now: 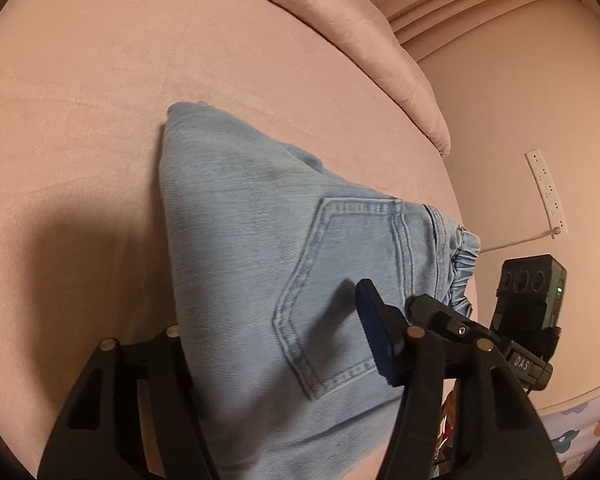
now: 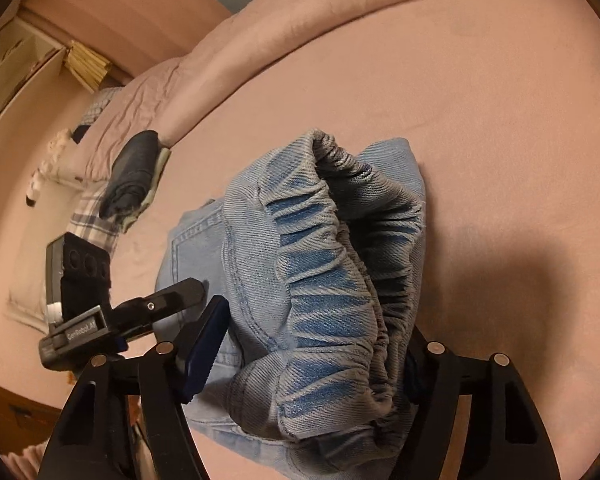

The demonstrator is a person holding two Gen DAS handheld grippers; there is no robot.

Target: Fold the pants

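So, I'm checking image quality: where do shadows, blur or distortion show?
Left wrist view: dark shadow on the pink bedsheet, fisheye bending the white power strip. Right wrist view: shadow right of the light blue denim pants; waistband sharp, edges vignetted.

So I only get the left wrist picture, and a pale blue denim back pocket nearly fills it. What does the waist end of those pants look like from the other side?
Observer: In the right wrist view the gathered elastic waistband of the light blue denim pants gapes open towards the camera, between the right gripper's fingers.
Operator: Is anything else lying nearby?
Observer: Yes, a dark folded garment lies further off, against the edge of the pink quilt.
Operator: And beyond that?
Observer: What looks like a stack of books sits on a shelf in the far corner.
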